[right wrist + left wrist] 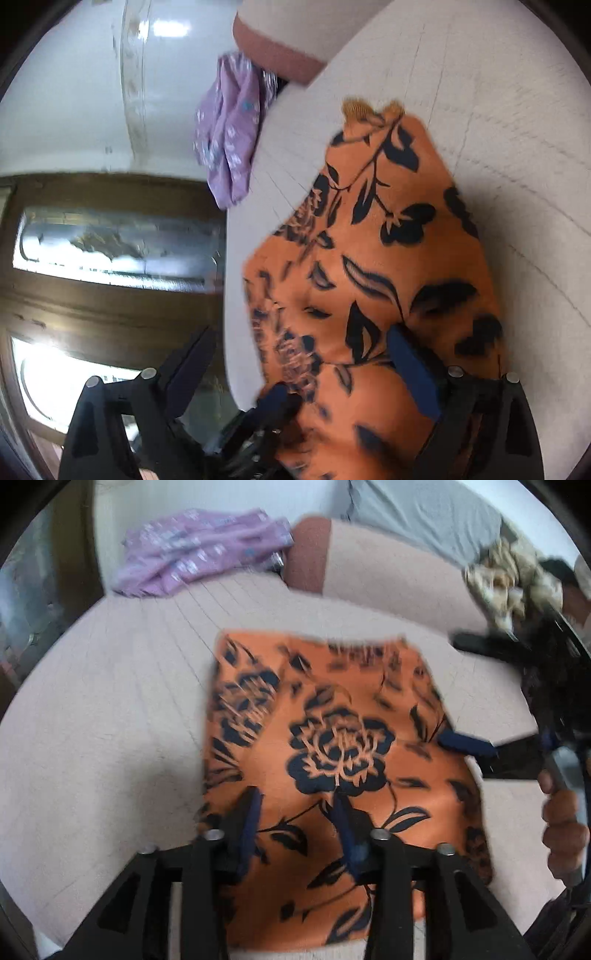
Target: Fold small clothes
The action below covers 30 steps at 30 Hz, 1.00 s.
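A brown pillow (308,554) lies by the wooden door (110,229).

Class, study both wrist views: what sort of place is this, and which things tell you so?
Probably a bedroom in a home. The orange floral garment lies on a pale ribbed bedspread, a pillow sits at its far end, and a wooden door with glass panels stands beside it.

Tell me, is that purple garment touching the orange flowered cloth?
Apart. The left wrist view shows the purple garment bunched at the far edge of the bed, with a bare stretch of pale cover between it and the orange flowered cloth.
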Tool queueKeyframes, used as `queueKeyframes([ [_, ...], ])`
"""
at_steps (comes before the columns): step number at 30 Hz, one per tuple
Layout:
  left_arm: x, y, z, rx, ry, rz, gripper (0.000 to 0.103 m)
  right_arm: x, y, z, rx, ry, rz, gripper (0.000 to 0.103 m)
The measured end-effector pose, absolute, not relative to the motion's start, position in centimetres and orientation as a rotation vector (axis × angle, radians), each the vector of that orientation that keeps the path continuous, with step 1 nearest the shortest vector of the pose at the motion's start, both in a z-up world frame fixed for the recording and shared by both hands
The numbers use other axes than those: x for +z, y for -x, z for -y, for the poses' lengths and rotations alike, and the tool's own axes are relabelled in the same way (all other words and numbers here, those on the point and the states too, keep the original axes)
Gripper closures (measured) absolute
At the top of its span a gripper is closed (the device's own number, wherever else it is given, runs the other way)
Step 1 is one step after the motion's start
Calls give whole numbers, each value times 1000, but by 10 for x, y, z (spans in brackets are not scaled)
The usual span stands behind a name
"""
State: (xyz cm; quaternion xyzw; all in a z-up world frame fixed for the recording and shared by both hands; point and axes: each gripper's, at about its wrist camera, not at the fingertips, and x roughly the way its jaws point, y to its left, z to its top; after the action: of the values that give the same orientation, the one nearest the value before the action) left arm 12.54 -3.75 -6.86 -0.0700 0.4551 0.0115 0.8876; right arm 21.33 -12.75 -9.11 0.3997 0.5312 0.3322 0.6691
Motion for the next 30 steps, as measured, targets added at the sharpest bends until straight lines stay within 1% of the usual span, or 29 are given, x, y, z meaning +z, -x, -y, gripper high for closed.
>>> queueKeyframes([
  [1,-61,-118,35,27,156,-924,48,-82,-207,128,772,-880,-1192,7],
  [2,-54,-109,33,15,165,-895,43,-70,-197,128,812,-850,-1174,7],
  [3,-52,-100,31,11,172,-867,35,-63,-184,129,838,-830,-1158,7],
  [4,-57,-95,30,35,174,-873,33,-63,-173,130,846,-824,-1154,7],
  [5,-70,-97,29,44,174,-926,32,-72,-161,129,844,-822,-1170,4],
  [7,-106,-109,27,77,145,-1087,32,-115,-151,122,781,-793,-1287,4],
  [8,-110,-106,22,71,157,-1081,30,-131,-147,123,771,-820,-1308,5],
  [9,-101,-100,17,71,179,-1048,30,-125,-140,129,771,-854,-1236,5],
  [11,-84,-92,7,83,224,-1009,31,-103,-130,133,754,-854,-1219,5],
  [14,-68,-82,-2,73,238,-961,31,-79,-107,143,762,-755,-1123,5],
  [22,-65,-61,-19,63,299,-939,31,-102,-29,193,667,-693,-1114,5],
  [26,-60,-70,-28,-4,351,-928,31,-100,-34,203,660,-698,-1090,5],
  [30,-60,-97,-37,-36,399,-926,31,-91,-65,206,661,-689,-1049,5],
])
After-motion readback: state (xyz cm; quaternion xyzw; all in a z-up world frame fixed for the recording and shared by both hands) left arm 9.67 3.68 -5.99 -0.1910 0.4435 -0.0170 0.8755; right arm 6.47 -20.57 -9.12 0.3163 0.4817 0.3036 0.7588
